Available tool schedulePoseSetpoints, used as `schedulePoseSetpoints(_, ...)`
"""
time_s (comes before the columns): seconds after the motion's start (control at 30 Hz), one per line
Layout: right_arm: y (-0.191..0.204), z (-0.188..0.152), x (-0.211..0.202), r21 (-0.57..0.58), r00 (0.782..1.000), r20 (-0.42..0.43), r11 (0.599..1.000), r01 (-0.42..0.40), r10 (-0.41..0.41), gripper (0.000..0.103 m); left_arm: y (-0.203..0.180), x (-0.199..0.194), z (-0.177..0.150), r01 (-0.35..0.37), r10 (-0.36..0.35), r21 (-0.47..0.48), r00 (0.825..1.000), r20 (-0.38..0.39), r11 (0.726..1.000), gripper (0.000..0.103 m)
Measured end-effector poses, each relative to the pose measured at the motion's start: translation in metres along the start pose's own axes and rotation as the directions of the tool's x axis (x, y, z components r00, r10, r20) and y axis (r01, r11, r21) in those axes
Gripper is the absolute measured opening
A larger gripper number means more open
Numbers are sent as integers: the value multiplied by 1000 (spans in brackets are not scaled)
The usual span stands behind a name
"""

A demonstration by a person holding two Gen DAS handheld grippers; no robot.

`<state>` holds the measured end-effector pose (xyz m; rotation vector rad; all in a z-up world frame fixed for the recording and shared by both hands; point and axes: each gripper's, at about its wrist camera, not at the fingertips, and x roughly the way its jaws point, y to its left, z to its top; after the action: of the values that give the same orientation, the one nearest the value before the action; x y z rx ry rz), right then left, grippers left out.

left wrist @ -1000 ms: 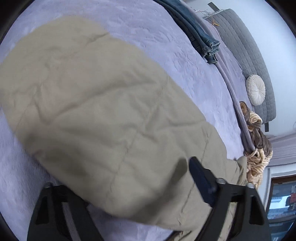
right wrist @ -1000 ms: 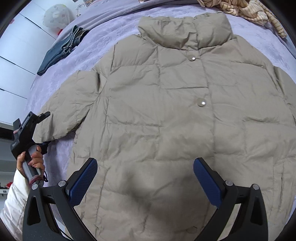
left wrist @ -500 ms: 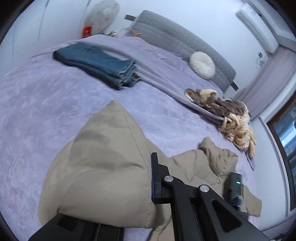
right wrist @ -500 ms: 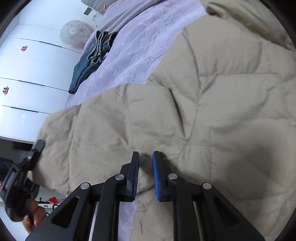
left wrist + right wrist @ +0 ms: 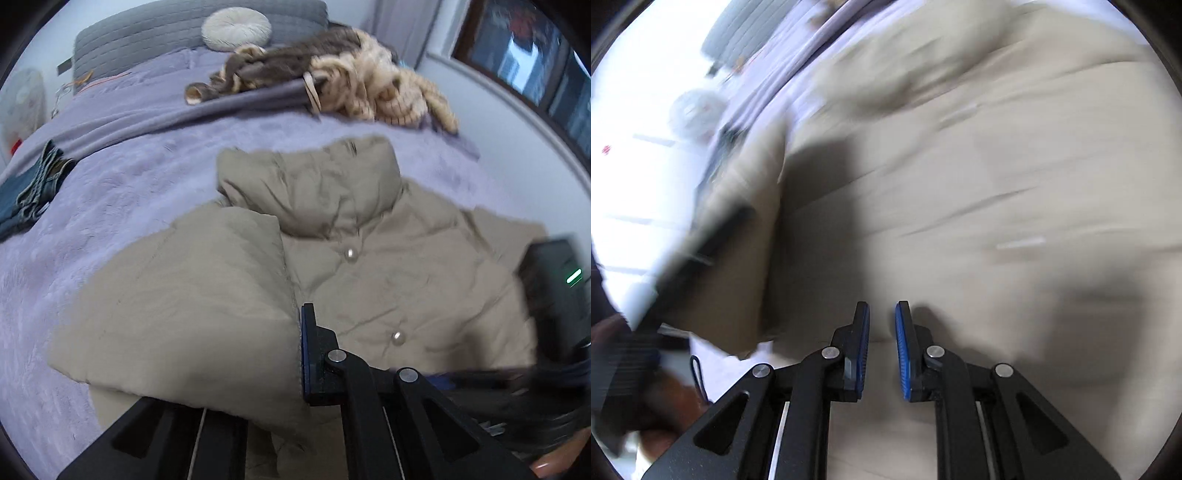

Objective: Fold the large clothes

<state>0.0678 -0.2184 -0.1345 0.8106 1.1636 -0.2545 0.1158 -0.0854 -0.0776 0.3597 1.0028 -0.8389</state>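
Jacket sleeve pinched in left claw

Left wrist view: looking forward and down along the left tool, close above the beige jacket on the bed, facing the grey headboard. Right wrist view: looking down along the right tool, very close to the jacket, heavily blurred. Shared by both: jacket and bed.
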Motion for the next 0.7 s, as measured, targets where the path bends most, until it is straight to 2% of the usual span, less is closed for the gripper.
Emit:
schedulePoseSetpoints(0.07, -25, -2, -24, 13, 998, 29, 999, 51, -51, 17, -26, 29, -13, -70, 75, 80, 995, -59, 994, 7)
schedulePoseSetpoints(0.1, -33, -5, -33, 11, 997, 37, 997, 73, -74, 17, -32, 37, -21, -91, 99, 97, 992, -79, 991, 20)
schedulePoseSetpoints(0.13, -39, -7, -38, 6, 995, 43, 996, 93, -93, 17, -35, 41, -28, -90, 99, 99, 991, -90, 991, 48)
schedulePoseSetpoints(0.17, -41, -9, -46, 3, 993, 47, 994, 105, -105, 17, -37, 40, -32, -81, 88, 87, 992, -85, 993, 66)
schedulePoseSetpoints(0.2, -43, -11, -49, -2, 992, 50, 994, 114, -113, 17, -37, 36, -35, -85, 90, 69, 993, -70, 994, 92)
schedulePoseSetpoints(0.23, -43, -11, -56, -6, 992, 51, 993, 117, -117, 17, -38, 28, -37, -102, 105, 59, 993, -48, 993, 95)
schedulePoseSetpoints(0.3, -38, -6, -58, -36, 989, 54, 990, 136, -134, 17, -35, 12, -40, -124, 126, 55, 991, -36, 991, 95)
schedulePoseSetpoints(0.37, -29, 0, -64, -86, 986, 56, 983, 160, -155, 18, -24, -7, -46, -131, 131, 11, 991, -20, 991, 95)
schedulePoseSetpoints(0.4, -20, -1, -65, -132, 984, 63, 976, 176, -169, 29, -9, -20, -50, -132, 132, -38, 991, -7, 991, 95)
schedulePoseSetpoints(0.43, -8, -5, -68, -193, 980, 80, 962, 192, -180, 58, 5, -31, -54, -139, 140, -87, 990, 3, 987, 95)
schedulePoseSetpoints(0.5, 23, -4, -73, -312, 971, 135, 922, 230, -197, 93, 43, -49, -66, -152, 156, -218, 988, 3, 964, 95)
schedulePoseSetpoints(0.53, 48, -10, -72, -400, 967, 174, 884, 242, -186, 94, 67, -52, -72, -153, 155, -298, 988, -15, 942, 95)
schedulePoseSetpoints(0.6, 91, -21, -58, -544, 960, 203, 793, 273, -191, 94, 111, -53, -91, -167, 153, -450, 986, -67, 878, 92)
schedulePoseSetpoints(0.63, 108, -29, -47, -603, 950, 222, 735, 310, -218, 94, 127, -50, -100, -186, 161, -496, 982, -93, 848, 83)
schedulePoseSetpoints(0.7, 135, -45, -15, -693, 916, 269, 601, 399, -298, 94, 148, -37, -115, -229, 169, -545, 973, -158, 807, 83)
